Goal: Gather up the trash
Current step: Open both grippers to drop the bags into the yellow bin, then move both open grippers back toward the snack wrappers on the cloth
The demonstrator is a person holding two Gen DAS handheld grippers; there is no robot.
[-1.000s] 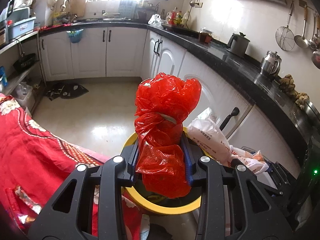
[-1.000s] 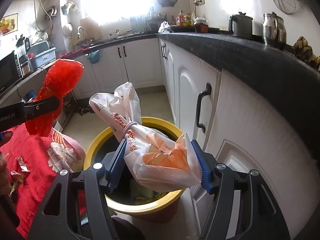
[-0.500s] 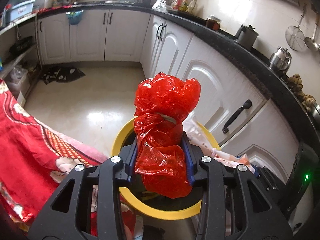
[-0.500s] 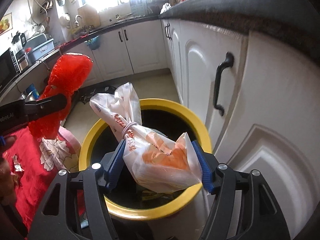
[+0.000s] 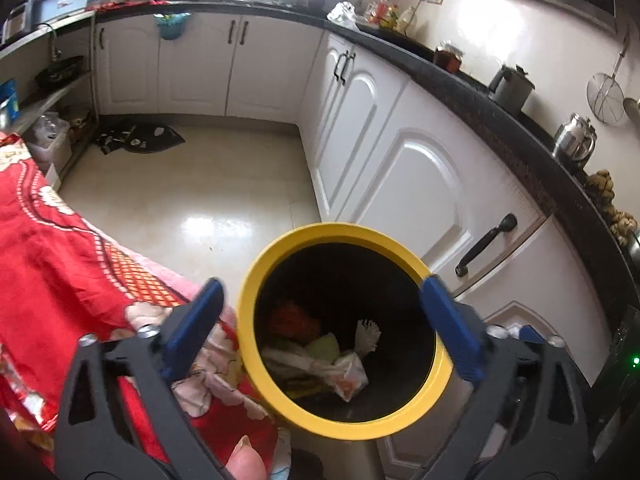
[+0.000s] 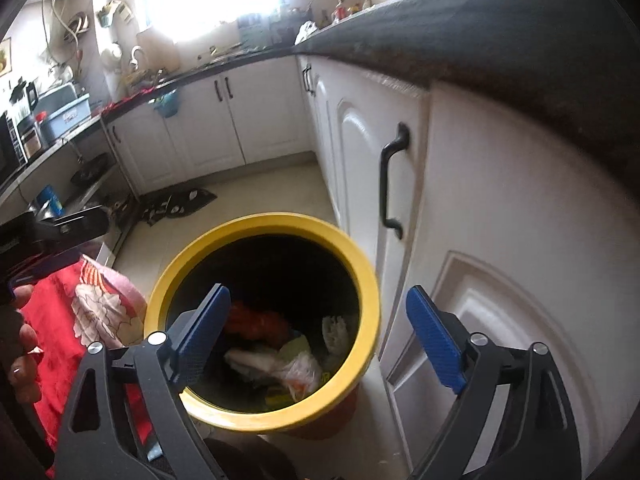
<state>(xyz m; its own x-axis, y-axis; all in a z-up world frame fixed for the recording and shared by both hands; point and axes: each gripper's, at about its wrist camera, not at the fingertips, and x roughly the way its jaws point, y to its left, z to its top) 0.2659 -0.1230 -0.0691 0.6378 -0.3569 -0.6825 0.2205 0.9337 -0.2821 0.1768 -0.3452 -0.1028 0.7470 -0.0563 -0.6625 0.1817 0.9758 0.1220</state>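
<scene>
Yellow-rimmed bin (image 5: 434,276) under both gaping, just-opened, empty tongs (image 5: 326,328) (image 6: 320,338); only right view shows a hand (image 6: 18,344).

You can't make out what lies beneath the red bag (image 5: 294,318) and white bag (image 5: 348,374) in the shadowed bottom of the yellow-rimmed bin (image 5: 256,280). Your hand (image 6: 18,344) is cut off at the right wrist view's left edge. The countertop (image 6: 520,28) at upper right is smeared with blur.

no readable text, labels, brands or numbers in either view
</scene>
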